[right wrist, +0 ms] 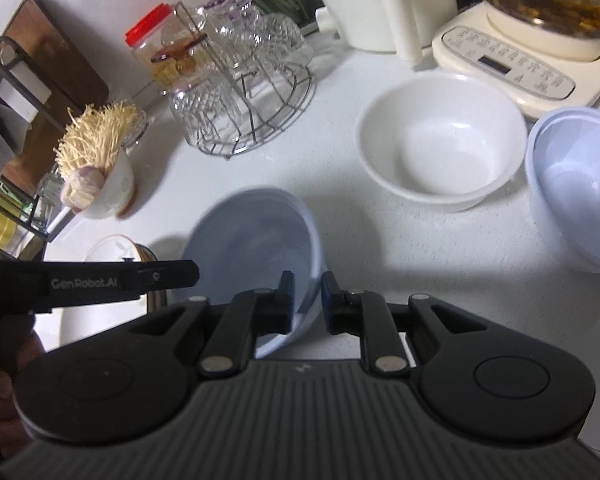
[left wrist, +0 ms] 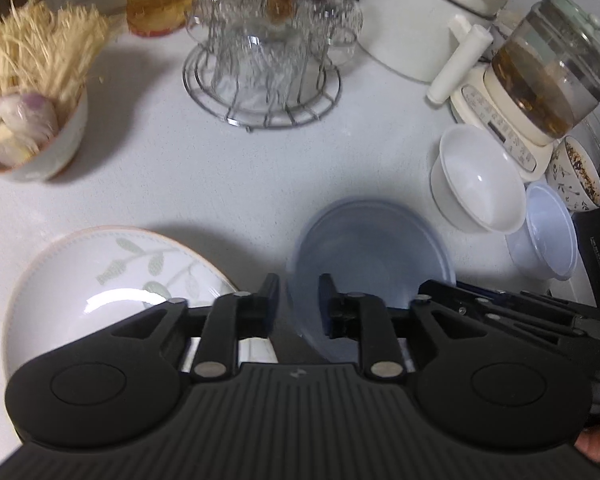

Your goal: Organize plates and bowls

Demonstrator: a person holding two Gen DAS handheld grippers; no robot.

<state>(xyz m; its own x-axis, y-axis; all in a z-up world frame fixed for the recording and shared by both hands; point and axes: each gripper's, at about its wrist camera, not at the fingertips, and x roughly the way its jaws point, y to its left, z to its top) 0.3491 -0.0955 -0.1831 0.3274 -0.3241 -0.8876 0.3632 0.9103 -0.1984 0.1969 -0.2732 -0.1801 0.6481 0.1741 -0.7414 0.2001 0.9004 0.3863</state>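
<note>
Worktop, white, speckled, with dishes partly sorted. Left gripper (left wrist: 299,300): jaws narrowly parted, astride the near-left rim of the blue bowl (left wrist: 370,256), pads apparently not pressing on it. Right gripper (right wrist: 306,300): jaws likewise narrowly parted astride the same bowl's right rim, the wall standing between the fingers without visible pinch. Blue bowl: translucent plastic, empty, toward the near edge of the worktop, tilted in the right wrist view; whether it sits flat cannot be told. Leaf-pattern plate (left wrist: 112,280): empty, just left of the blue bowl at the near edge, partly under the left gripper. White bowl (right wrist: 440,140): empty, farther back and to the right, before the kettle base (right wrist: 512,60). Clear plastic bowl (right wrist: 576,188): empty, tilted, touching or just beside the white bowl toward the right edge. Patterned bowl (left wrist: 580,176): dark residue inside, at the right edge by the kettle. Small bowl (left wrist: 40,140): holds enoki mushrooms and a purple-white bulb, toward the left edge. Wire rack (left wrist: 260,92): holds upturned glasses, at the back. Step judged: blue bowl set down or about to be taken. Next move calls for a firm two-sided rim grip, then a level lift toward the bowls at the right.
</note>
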